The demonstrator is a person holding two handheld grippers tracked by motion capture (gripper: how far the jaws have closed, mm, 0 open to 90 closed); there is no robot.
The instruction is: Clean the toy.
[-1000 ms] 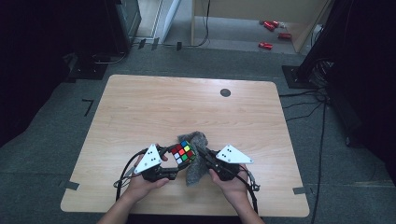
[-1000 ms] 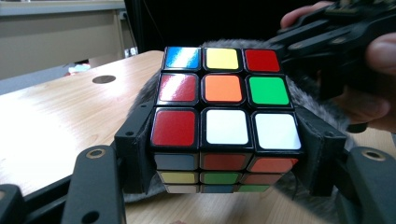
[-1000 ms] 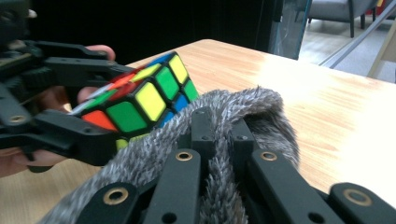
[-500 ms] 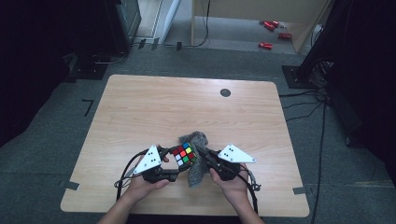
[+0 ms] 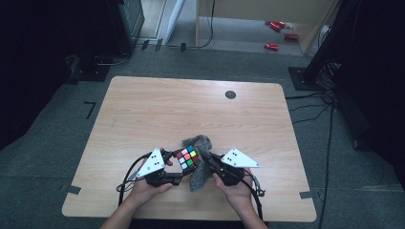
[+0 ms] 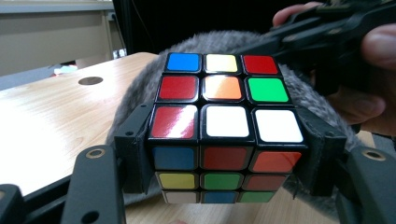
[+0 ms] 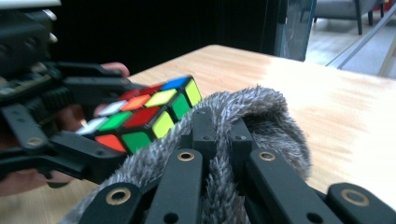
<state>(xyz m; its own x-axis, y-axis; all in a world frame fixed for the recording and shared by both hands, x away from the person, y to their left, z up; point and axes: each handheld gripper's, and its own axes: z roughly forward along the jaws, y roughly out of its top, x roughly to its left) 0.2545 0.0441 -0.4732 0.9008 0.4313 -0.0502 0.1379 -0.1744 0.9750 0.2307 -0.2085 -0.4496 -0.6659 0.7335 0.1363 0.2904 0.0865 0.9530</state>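
- Your left gripper [image 5: 177, 168]: jaws clamp the puzzle cube [image 6: 223, 126], held above the table [image 5: 143, 114]'s near edge, unmoved since the earlier frames.
- Your right gripper [image 7: 219, 126]: jaws pinch the grey furry cloth [image 7: 261, 112], still touching the cube's far side.

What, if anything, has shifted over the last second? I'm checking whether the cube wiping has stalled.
Almost nothing. The left gripper stays shut on the puzzle cube, the right gripper stays shut on the grey fuzzy cloth, and both hands keep their place at the near edge of the table. Only the hanging part of the cloth looks slightly reshaped.
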